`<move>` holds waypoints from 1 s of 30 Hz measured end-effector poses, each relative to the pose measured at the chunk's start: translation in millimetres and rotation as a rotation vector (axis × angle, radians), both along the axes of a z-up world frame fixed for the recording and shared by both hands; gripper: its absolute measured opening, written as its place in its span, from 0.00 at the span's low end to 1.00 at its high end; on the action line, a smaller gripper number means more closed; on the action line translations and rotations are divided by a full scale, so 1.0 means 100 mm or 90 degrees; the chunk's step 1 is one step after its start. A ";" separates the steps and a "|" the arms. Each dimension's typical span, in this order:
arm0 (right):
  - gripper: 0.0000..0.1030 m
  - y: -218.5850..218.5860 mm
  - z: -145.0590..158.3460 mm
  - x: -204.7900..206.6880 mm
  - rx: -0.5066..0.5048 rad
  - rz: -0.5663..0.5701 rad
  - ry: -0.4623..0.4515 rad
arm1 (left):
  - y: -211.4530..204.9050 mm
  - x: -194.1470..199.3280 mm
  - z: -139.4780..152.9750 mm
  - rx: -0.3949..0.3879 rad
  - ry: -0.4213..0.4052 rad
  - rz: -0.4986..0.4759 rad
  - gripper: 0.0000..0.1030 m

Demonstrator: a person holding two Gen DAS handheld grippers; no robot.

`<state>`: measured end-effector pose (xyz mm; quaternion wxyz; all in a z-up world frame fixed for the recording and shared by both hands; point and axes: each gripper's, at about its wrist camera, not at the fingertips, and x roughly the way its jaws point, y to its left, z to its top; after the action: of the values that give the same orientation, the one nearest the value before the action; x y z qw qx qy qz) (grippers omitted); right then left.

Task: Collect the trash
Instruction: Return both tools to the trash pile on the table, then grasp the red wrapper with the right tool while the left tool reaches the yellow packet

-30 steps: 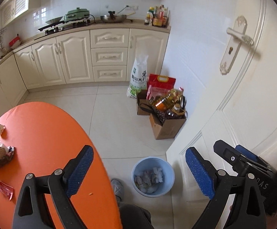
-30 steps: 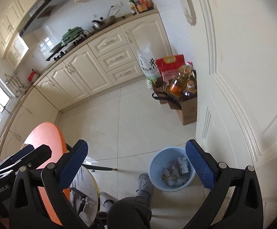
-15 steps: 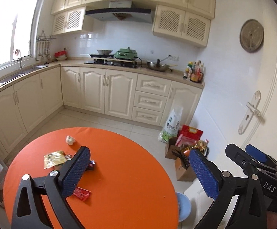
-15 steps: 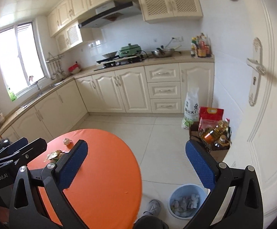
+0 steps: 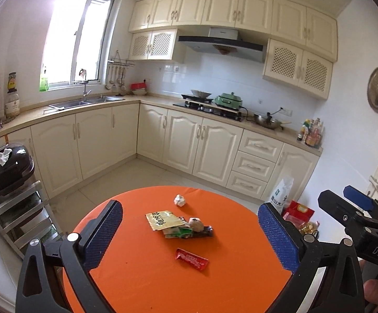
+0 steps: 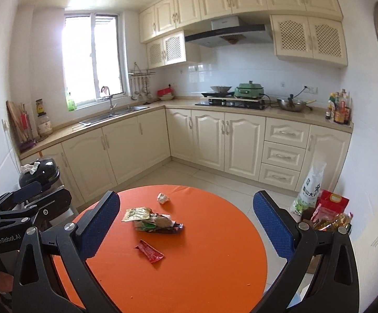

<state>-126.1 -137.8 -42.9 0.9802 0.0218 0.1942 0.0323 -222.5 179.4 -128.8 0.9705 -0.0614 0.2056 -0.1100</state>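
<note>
1. L gripper (image 5: 189, 234) – jaws wide, just opened further, nothing between.
2. R gripper (image 6: 186, 224) – jaws wide, empty.
3. Trash: red wrapper (image 5: 191, 259), wrapper pile (image 5: 178, 224), paper ball (image 5: 180, 200) – on orange table (image 5: 142, 281).

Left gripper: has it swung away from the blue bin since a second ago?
Yes. The left gripper now faces the orange table; the bin is out of view.

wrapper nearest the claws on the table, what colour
Red, clearest in the left wrist view.
</note>
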 end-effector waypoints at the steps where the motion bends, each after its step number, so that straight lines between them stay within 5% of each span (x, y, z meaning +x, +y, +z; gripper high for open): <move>1: 1.00 0.04 -0.02 0.02 -0.003 0.010 0.001 | 0.04 -0.05 -0.01 0.000 -0.001 0.008 0.99; 14: 1.00 0.41 -0.47 0.36 -0.035 0.102 0.056 | -0.11 0.13 -0.07 0.015 0.038 0.081 0.99; 22: 1.00 0.54 -1.28 0.96 -0.036 0.156 0.201 | -0.31 0.70 -0.11 0.021 0.101 0.097 0.99; 30: 0.88 0.67 -1.97 1.41 -0.042 0.189 0.306 | -0.58 1.40 -0.21 0.034 0.165 0.102 0.99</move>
<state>15.0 -71.0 -240.4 0.8907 -0.0317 0.4232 0.1627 -82.1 121.1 -149.7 0.9427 -0.0655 0.3267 -0.0182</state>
